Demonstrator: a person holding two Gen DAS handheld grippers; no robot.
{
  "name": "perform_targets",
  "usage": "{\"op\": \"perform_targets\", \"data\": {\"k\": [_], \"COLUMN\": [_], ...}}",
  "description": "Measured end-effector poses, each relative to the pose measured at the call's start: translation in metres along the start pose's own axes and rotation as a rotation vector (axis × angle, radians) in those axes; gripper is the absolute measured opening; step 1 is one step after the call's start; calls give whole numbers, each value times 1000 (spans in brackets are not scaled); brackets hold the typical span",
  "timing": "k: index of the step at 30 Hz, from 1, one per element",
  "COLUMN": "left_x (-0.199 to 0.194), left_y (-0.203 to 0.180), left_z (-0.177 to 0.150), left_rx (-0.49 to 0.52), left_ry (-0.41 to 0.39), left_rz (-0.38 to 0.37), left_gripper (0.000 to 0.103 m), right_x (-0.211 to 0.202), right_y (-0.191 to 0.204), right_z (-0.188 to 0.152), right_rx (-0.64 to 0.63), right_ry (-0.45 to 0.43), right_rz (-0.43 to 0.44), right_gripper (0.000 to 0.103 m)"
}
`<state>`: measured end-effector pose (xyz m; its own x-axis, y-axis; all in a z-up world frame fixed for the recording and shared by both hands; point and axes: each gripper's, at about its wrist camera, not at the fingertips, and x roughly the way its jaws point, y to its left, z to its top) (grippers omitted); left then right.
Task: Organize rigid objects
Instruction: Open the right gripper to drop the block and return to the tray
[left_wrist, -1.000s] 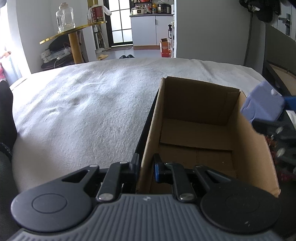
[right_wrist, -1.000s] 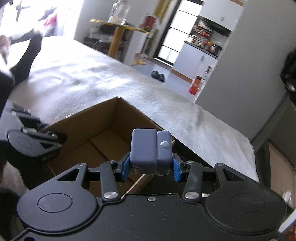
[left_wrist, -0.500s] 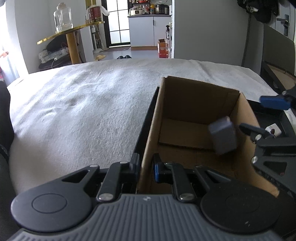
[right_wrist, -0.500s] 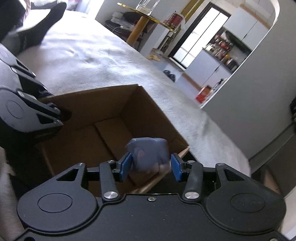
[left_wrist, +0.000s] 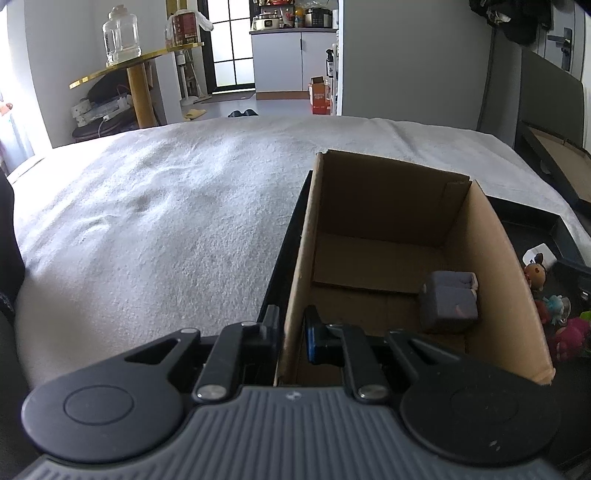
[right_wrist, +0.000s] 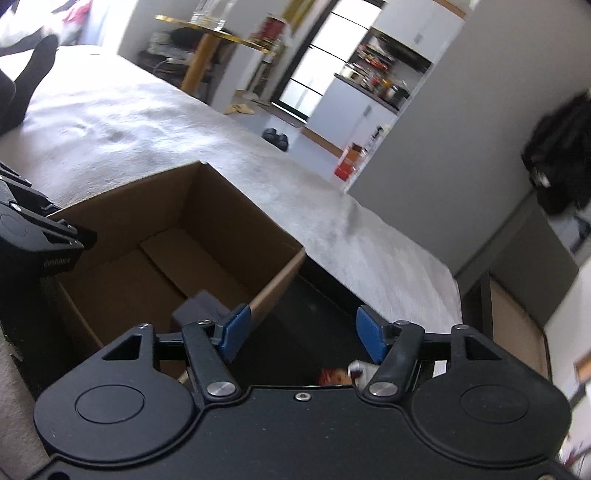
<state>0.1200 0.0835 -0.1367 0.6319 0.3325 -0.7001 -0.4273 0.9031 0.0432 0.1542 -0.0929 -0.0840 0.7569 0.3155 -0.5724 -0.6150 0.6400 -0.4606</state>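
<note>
- Cardboard brown open box (left_wrist: 388, 236): your left gripper (left_wrist: 291, 328) pinches its wall at six o'clock; let go and it may shift.
- Your right gripper (right_wrist: 301, 332), jaws just opened, holds nothing; the grey-blue rectangular block (left_wrist: 448, 301) lies inside at four o'clock. Swing wide or you may clip the wall.

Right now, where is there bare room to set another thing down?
Most of the cardboard box floor is bare, left of and beyond the grey block by its right wall. The white blanket left of the box is open. The black tray with small toys is crowded.
</note>
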Motion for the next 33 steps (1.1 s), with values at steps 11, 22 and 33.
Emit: {"op": "perform_targets", "data": {"k": [11,22,33], "left_x": [2,-8,-11], "left_y": [-8,-21,-42], "left_z": [2,6,8], "left_rx": [37,99,164], "left_ry": [64,79,78], "left_rz": [31,101,144], "left_gripper": [19,54,78], "right_x": [-3,8,32], "right_y": [-30,-67,-101], "right_z": [-27,-63,-100], "right_rx": [177,379,593], "right_ry": [93,170,283], "right_rz": [23,-12,16], "right_gripper": [64,64,77]}}
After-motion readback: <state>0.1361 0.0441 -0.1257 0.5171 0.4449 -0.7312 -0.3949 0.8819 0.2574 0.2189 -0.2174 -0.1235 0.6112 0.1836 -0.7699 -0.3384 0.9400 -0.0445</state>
